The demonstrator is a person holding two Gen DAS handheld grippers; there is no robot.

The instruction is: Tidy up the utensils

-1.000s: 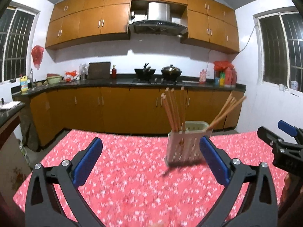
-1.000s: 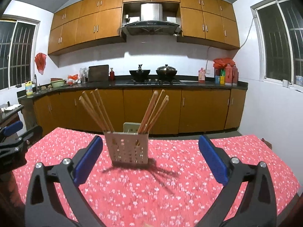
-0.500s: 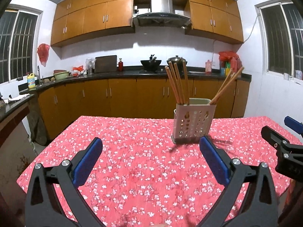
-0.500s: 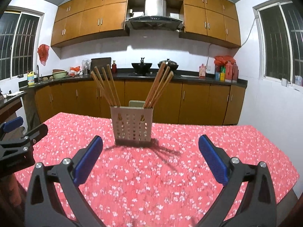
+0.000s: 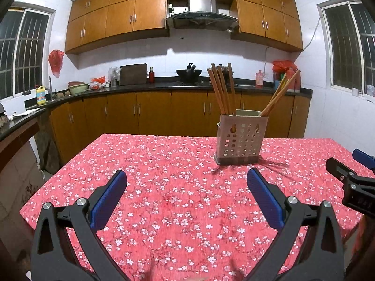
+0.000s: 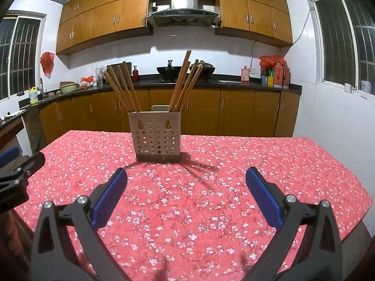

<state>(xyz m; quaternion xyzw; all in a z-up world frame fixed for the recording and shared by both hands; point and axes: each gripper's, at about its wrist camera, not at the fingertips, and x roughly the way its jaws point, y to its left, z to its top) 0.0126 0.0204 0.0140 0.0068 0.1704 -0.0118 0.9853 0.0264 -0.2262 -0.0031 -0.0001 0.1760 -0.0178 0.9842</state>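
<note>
A beige perforated utensil holder (image 5: 241, 139) stands on the red floral tablecloth (image 5: 178, 201) and holds several wooden chopsticks (image 5: 221, 89) leaning left and right. It also shows in the right wrist view (image 6: 156, 138) with the chopsticks (image 6: 182, 82). My left gripper (image 5: 186, 192) is open and empty, low over the cloth, short of the holder. My right gripper (image 6: 186, 190) is open and empty, facing the holder from the near side. Each gripper shows at the edge of the other view: the right one (image 5: 351, 182) and the left one (image 6: 16, 171).
The table (image 6: 304, 178) ends at its far edge behind the holder and at a right corner. Beyond it run brown kitchen cabinets (image 5: 152, 112), a dark counter with a wok (image 5: 188, 73), bottles (image 6: 275, 75) and a range hood (image 5: 201, 7).
Both views have tilted down and drawn back slightly; the table and holder now sit higher and more level in the frame. Both grippers stay open.
</note>
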